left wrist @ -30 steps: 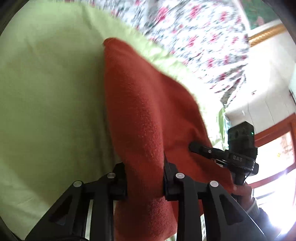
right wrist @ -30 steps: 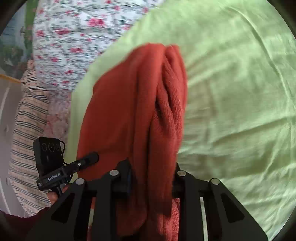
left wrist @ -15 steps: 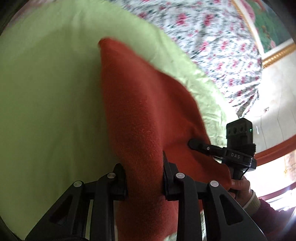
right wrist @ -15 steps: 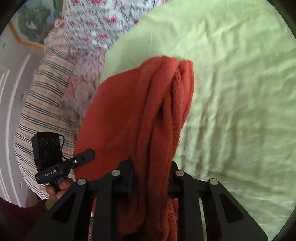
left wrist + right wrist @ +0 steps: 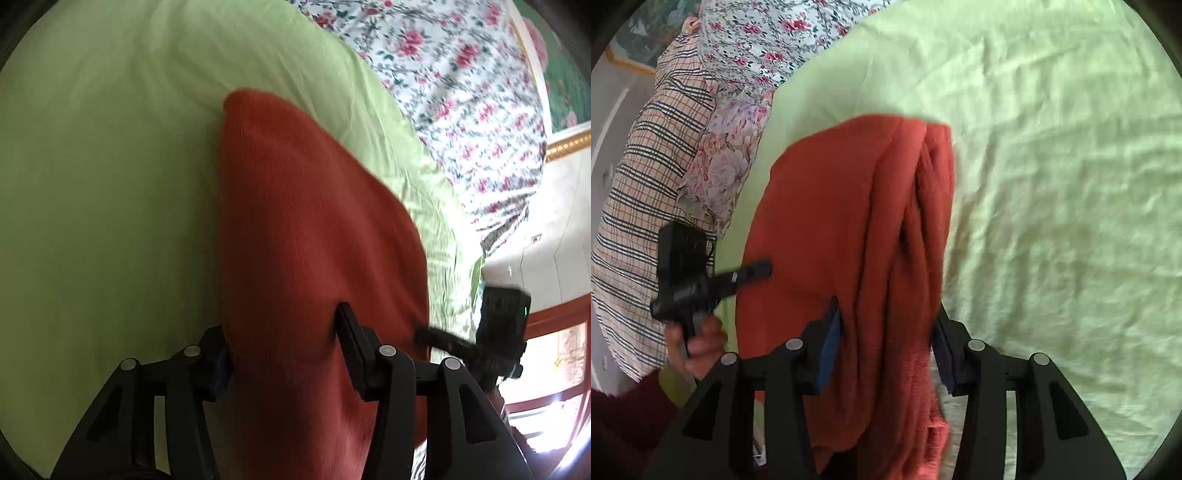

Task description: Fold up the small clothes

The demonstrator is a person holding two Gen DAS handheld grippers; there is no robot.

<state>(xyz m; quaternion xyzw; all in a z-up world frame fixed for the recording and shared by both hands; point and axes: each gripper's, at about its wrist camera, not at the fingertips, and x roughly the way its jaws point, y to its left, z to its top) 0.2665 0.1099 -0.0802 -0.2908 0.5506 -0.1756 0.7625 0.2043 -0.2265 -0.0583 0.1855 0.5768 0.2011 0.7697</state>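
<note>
A rust-red knitted garment (image 5: 303, 221), folded lengthwise, lies stretched over the light green bedsheet (image 5: 92, 184). My left gripper (image 5: 282, 332) straddles its near end; its jaws are opening, with the cloth still between them and the pads off it. In the right wrist view the same garment (image 5: 831, 206) shows bunched folds along its right edge. My right gripper (image 5: 886, 314) straddles the other end, its jaws also opening and a blue pad (image 5: 829, 343) standing bare beside the cloth. Each view shows the opposite gripper (image 5: 436, 336) (image 5: 753, 271) at the garment's edge.
A floral cover (image 5: 461, 74) lies beyond the sheet's edge. A checked cloth (image 5: 639, 166) and a pink flowered piece (image 5: 724, 158) are heaped at the left. A hand (image 5: 698, 339) grips the left tool's handle. A red-framed window (image 5: 554, 317) glares at lower right.
Both grippers carried the garment across the bed while pinching it. Now both sets of jaws have spread apart, releasing their pinch, and the cloth rests on the sheet.
</note>
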